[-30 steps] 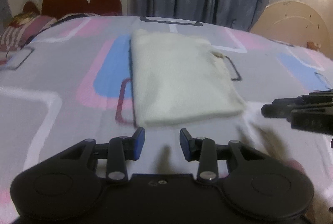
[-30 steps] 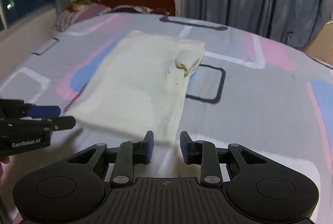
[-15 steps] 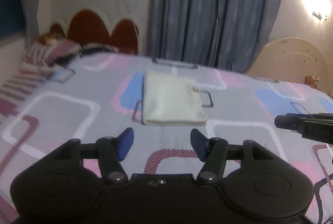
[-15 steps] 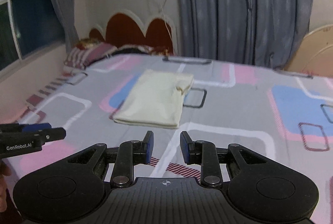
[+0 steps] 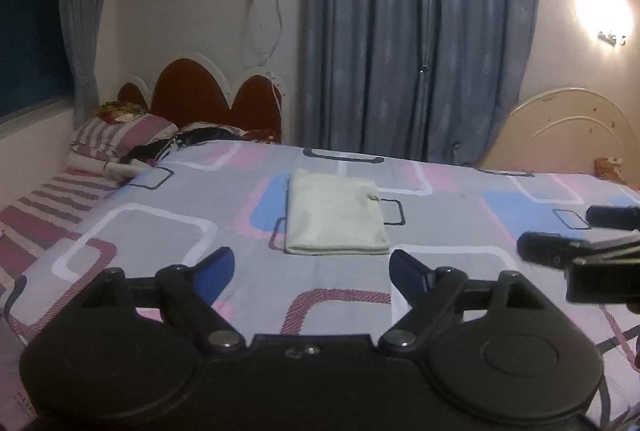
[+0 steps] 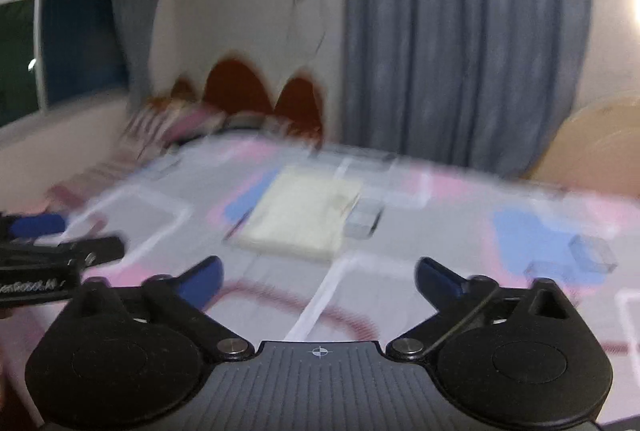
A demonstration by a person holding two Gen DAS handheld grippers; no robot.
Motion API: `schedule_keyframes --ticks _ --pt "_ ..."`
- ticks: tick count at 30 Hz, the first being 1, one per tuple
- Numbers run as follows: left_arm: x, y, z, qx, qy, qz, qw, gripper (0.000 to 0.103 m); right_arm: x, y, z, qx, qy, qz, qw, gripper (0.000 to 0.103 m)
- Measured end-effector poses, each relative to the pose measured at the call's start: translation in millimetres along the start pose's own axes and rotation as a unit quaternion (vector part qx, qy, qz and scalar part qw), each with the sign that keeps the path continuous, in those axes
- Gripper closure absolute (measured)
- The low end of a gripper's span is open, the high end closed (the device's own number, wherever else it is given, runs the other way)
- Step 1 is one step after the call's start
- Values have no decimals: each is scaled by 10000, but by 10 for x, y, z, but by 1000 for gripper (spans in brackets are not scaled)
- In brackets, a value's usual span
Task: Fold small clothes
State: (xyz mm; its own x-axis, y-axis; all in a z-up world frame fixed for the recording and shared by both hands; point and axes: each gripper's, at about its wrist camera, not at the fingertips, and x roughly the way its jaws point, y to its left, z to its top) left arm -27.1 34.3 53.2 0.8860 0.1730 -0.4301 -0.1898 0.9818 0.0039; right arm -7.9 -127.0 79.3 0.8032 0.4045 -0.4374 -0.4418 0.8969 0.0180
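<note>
Left gripper [image 5: 312,265] first: jaws spread wide, having just been opening, nothing between them, only bedsheet [image 5: 160,231] showing through the gap. Right gripper [image 6: 318,273] is the same story, jaws flung as wide as they go, just opened, empty. Both hang above the near part of the bed, side by side, each catching the other at the edge of its view. Straight ahead and well apart from both lies the folded cloth [image 5: 336,217], a cream rectangle flat on the sheet, its long axis running away from the grippers toward the far edge of the bed. It sits almost dead centre for the left gripper and slightly left of centre for the right, so neither looks clearly nearer. Count: one cloth, two grippers, one striped pillow [image 5: 120,139] by the headboard [image 5: 200,91].
</note>
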Motion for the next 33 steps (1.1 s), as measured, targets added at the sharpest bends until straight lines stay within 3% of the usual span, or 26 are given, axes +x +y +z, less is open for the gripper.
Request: schedule_keyframes --ticks 4,6,7,8,9,10,11,12,13,14,25,33 --pt "-90 -9 -3 60 -97 -71 9999 19 28 -29 -9 233 115 68 9996 0" --pt "-146 -23 -16 187 -204 -167 9995 27 29 -12 -11 217 124 70 9997 0" --pt "-164 -35 -24 256 -229 -157 9993 49 34 -5 -13 204 125 56 9997 0" --pt "-142 -53 -16 316 -112 -68 9994 99 43 9 -8 193 114 59 9997 0" --pt "-119 -57 -15 287 -22 -17 9996 89 26 13 -8 193 93 87 9997 0" --pt "-114 -53 -12 264 -36 -65 9996 88 -59 18 -25 200 62 113 9997 0" --pt "-115 -59 -6 234 -23 -34 9997 73 -127 -8 -24 214 27 118 9997 0" --pt "-128 -64 -3 180 -28 32 9998 22 -127 -4 -12 228 11 99 9997 0" --pt "-151 -73 -2 129 -163 154 9997 0 -131 -3 -3 238 -7 98 9997 0" --pt "-202 -82 -24 135 -409 271 9987 0 -191 -30 -13 247 -21 110 9996 0" --pt "-111 -93 -22 160 -229 278 9992 0 -184 -1 -3 223 -1 146 9996 0" --pt "-108 -56 -8 180 -302 226 9991 0 -159 -21 20 185 -2 183 9997 0"
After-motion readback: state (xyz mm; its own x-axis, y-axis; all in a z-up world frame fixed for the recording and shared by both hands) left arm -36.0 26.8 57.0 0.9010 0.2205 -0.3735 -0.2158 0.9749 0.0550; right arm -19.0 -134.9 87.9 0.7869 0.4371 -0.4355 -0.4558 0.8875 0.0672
